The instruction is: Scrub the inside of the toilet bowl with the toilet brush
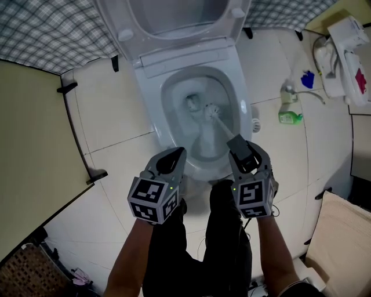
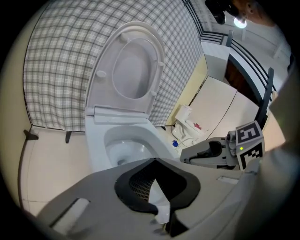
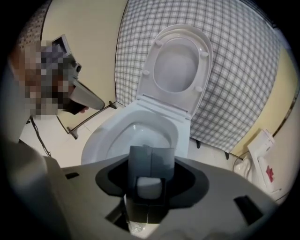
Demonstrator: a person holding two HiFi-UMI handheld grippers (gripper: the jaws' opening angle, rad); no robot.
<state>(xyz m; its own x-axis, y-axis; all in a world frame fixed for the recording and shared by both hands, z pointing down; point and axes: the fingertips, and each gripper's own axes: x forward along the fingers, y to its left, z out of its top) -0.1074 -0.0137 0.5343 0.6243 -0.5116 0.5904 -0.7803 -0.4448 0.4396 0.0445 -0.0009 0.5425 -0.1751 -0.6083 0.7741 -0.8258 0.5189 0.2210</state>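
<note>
The white toilet bowl [image 1: 152, 104] stands open, its seat and lid [image 1: 174, 17] raised. The toilet brush has its white bristle head [image 1: 210, 110] down inside the bowl near the drain. Its shaft runs back to a dark grey handle [image 1: 237, 145], on which my right gripper [image 1: 242, 152] is shut. In the right gripper view the grey handle [image 3: 151, 164] fills the gap between the jaws, with the bowl [image 3: 108, 136] beyond it. My left gripper [image 1: 174, 155] hovers over the bowl's front rim to the left, shut and empty; its tips [image 2: 153, 161] meet in the left gripper view.
A green bottle [image 1: 290, 118] and a white fixture with a hose [image 1: 342, 58] sit on the tiled floor to the right. A checked cloth [image 1: 52, 29] hangs behind the toilet. A beige panel [image 1: 29, 145] borders the left side. The person's legs stand just in front of the bowl.
</note>
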